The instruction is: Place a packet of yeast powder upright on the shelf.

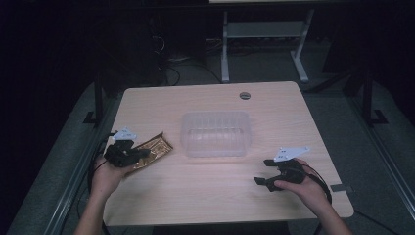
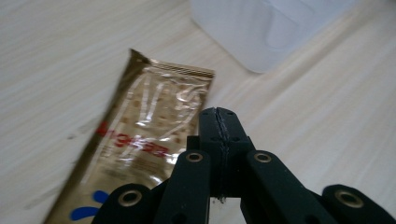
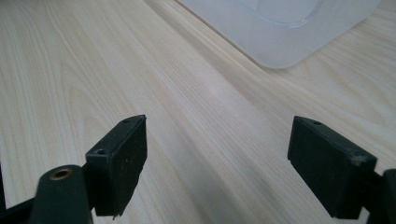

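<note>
A golden snack packet (image 1: pixel 155 148) with red print lies flat on the wooden table's left side; in the left gripper view the packet (image 2: pixel 144 126) stretches to the left of my jaws. My left gripper (image 1: pixel 143 153) hovers over the packet's near end, and its jaws (image 2: pixel 219 119) are pressed together with nothing visible between them. A clear plastic tub (image 1: pixel 215 116) stands empty mid-table. Near the front right, my right gripper (image 1: pixel 264 172) is held low over bare wood, its jaws (image 3: pixel 215 172) spread wide and empty, pointing toward a corner of the tub (image 3: pixel 280 32).
The table (image 1: pixel 195 191) has a round cable grommet (image 1: pixel 245 95) at the back edge. A white desk frame (image 1: pixel 264 34) and cables lie on the dark floor behind. A corner of the tub (image 2: pixel 261 32) sits just beyond the packet.
</note>
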Demonstrator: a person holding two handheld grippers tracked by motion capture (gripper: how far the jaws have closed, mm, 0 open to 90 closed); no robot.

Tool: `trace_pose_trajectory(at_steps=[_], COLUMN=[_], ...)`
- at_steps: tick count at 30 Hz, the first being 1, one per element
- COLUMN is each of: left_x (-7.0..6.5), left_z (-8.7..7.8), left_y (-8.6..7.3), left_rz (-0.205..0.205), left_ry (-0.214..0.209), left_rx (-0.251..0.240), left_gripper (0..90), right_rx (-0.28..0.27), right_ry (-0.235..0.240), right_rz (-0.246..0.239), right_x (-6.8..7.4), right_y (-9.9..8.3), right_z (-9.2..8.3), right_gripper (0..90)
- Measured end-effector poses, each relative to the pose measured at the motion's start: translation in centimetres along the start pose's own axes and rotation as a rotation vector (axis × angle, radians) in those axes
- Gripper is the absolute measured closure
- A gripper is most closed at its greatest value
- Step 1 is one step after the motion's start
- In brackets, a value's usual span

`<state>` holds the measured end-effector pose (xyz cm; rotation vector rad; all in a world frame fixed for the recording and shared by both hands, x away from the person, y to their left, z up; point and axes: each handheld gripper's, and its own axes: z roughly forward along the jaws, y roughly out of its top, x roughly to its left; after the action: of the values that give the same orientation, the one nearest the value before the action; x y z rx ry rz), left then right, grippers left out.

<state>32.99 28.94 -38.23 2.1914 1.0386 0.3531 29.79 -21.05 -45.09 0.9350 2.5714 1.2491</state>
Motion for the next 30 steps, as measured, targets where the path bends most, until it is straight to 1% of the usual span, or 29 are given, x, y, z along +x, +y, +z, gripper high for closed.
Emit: trace_pose_trajectory(at_steps=[1,2,3,4,5,8,9,10,11,12,13,14,15,16,17,18,21,22,23,25,27,28,29,30], left_x=[0.3,0.6,1.2,1.7,2.0,3.1,3.1,3.5,4.3,4.7,5.0,5.0,5.6,5.6,6.1,6.3,7.0,7.0,7.4,7.6,7.8,7.8,8.0,8.0], left_z=[0.0,0.0,0.1,0.2,0.3,0.9,0.9,1.2,1.8,2.2,2.5,2.5,3.0,3.0,3.6,3.7,4.4,4.4,4.8,5.3,5.8,5.8,6.0,6.0], left_y=[0.2,0.3,0.6,0.8,0.9,1.2,1.2,1.3,1.2,1.2,1.1,1.1,1.0,1.0,0.8,0.7,0.4,0.4,0.0,-0.5,-1.1,-1.1,-1.5,-1.7], left_rz=[-0.011,-0.013,-0.026,-0.026,-0.035,-0.039,-0.039,-0.044,-0.056,-0.058,-0.067,-0.067,-0.086,-0.086,-0.098,-0.109,-0.123,-0.123,-0.138,-0.147,-0.155,-0.155,-0.166,-0.166], left_ry=[0.02,0.031,0.047,0.064,0.076,0.119,0.119,0.133,0.153,0.166,0.166,0.166,0.17,0.17,0.178,0.179,0.197,0.197,0.201,0.205,0.213,0.213,0.215,0.213], left_rx=[-0.003,-0.003,-0.009,-0.007,-0.014,-0.007,-0.007,-0.006,-0.005,0.006,0.02,0.02,0.02,0.02,0.026,0.022,0.038,0.038,0.048,0.054,0.082,0.082,0.099,0.098], left_gripper=[89.7,89.7,89.7,89.7,89.7,89.8,89.8,89.7,89.8,89.8,89.8,89.8,89.8,89.8,89.8,89.8,89.8,89.8,89.8,89.8,89.8,89.8,89.8,89.8], right_rx=[-0.004,-0.004,-0.005,-0.003,-0.003,-0.003,-0.003,-0.003,-0.003,-0.003,-0.003,-0.005,-0.006,-0.005,-0.005,-0.005,-0.005,-0.004,-0.003,0.0,0.005,0.005,0.005,0.004], right_ry=[-0.001,-0.001,-0.003,-0.002,-0.001,0.0,-0.001,0.0,0.002,0.002,0.001,0.002,0.0,-0.001,-0.001,-0.002,-0.003,-0.003,-0.003,-0.003,-0.003,-0.003,-0.003,-0.004], right_rz=[0.002,0.002,0.002,0.003,0.005,0.006,0.006,0.005,0.004,0.007,0.007,0.005,0.003,0.003,0.004,0.003,0.003,0.003,0.004,0.006,0.014,0.014,0.014,0.013], right_x=[0.0,0.0,0.0,0.0,0.0,-0.1,0.0,0.0,-0.1,0.0,0.0,-0.1,-0.1,-0.1,-0.2,-0.2,-0.2,-0.2,-0.2,-0.2,-0.2,-0.2,-0.2,-0.2], right_y=[0.0,0.0,0.0,0.0,0.0,0.0,0.0,0.0,0.0,0.0,0.0,0.0,0.0,0.0,0.0,0.0,-0.1,-0.1,-0.1,-0.1,-0.1,-0.1,-0.1,-0.1], right_z=[0.0,0.0,0.0,-0.1,-0.1,0.0,0.0,0.0,0.0,0.0,0.0,0.0,0.0,0.0,0.0,0.0,0.0,0.0,0.0,0.0,0.0,0.0,0.0,0.0], right_gripper=[19.1,19.1,19.1,19.0,19.0,18.8,18.7,18.7,18.6,18.5,18.6,18.4,18.4,18.4,18.4,18.4,18.4,18.4,18.4,18.4,18.4,18.4,18.5,18.5])
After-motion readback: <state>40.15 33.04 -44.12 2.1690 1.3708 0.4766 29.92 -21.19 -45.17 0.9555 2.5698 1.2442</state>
